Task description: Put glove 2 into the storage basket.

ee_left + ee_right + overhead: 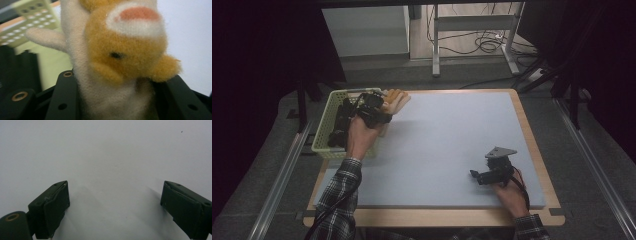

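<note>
A plush toy, orange-brown and cream with a pink patch, is clamped between my left gripper's black jaws. In the high view the left gripper holds the plush toy raised at the right rim of a pale green basket, at the table's far left. My right gripper rests low over the white mat near the front right, pointing left. In the right gripper view its jaws stand wide apart around the right gripper's midpoint with nothing between them.
The basket holds dark objects. A white mat covers the wooden table. Beyond the far edge stand a white cabinet and metal table legs with cables on the floor.
</note>
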The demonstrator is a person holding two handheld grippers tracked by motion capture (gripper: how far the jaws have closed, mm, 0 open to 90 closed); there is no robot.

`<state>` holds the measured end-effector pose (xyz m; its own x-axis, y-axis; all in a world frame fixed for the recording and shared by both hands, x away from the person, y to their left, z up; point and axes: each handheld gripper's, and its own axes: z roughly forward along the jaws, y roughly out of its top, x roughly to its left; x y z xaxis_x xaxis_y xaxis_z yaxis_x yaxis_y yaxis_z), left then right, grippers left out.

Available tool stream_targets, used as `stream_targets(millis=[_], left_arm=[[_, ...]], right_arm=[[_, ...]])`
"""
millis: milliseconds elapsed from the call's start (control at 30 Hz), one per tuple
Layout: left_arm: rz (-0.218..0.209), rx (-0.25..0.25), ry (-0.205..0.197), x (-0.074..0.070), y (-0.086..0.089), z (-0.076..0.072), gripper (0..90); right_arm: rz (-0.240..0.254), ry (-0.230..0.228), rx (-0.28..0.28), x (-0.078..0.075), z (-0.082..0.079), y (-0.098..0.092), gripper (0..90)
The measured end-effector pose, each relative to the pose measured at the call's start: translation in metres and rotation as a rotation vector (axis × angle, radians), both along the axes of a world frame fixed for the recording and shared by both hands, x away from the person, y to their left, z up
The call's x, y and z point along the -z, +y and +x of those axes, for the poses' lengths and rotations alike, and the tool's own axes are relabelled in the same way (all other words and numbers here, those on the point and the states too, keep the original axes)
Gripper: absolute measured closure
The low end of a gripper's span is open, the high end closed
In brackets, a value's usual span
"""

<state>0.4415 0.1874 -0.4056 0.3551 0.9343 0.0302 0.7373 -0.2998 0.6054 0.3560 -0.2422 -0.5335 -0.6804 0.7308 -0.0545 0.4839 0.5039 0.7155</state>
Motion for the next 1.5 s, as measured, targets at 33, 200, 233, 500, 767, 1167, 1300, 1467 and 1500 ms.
stream_targets(millis=[33, 200, 233, 500, 767, 1167, 1300, 1467, 1500], left_arm=[[0.004, -0.01, -0.001, -0.001, 0.004, 0.0, 54.1], [0.015, -0.079, -0.003, -0.007, 0.032, 0.002, 53.7], [0.016, -0.094, -0.004, -0.008, 0.04, 0.002, 53.6], [0.013, -0.191, 0.015, 0.002, 0.078, 0.005, 53.2], [0.014, -0.241, 0.053, 0.032, 0.094, 0.017, 52.8], [0.059, -0.222, 0.115, 0.067, 0.076, 0.039, 52.4], [0.073, -0.212, 0.134, 0.073, 0.069, 0.046, 52.0], [0.08, -0.207, 0.17, 0.083, 0.063, 0.053, 51.3], [0.078, -0.206, 0.175, 0.085, 0.062, 0.055, 51.0]], right_arm=[[0.0, 0.0, 0.0, 0.0, 0.0, 0.0, 8.2], [0.0, 0.0, 0.0, 0.0, 0.0, 0.0, 8.2], [0.0, 0.0, 0.0, 0.0, 0.0, 0.0, 8.2], [0.0, 0.0, 0.0, 0.0, 0.0, 0.0, 8.2], [0.0, 0.0, 0.001, 0.0, 0.0, 0.0, 8.2], [0.001, 0.0, 0.001, 0.0, 0.0, 0.0, 8.2], [0.001, 0.0, 0.001, 0.0, 0.0, 0.0, 8.2], [0.001, -0.001, 0.0, 0.0, 0.0, 0.0, 8.2], [0.001, 0.0, 0.001, 0.0, 0.0, 0.0, 8.3]])
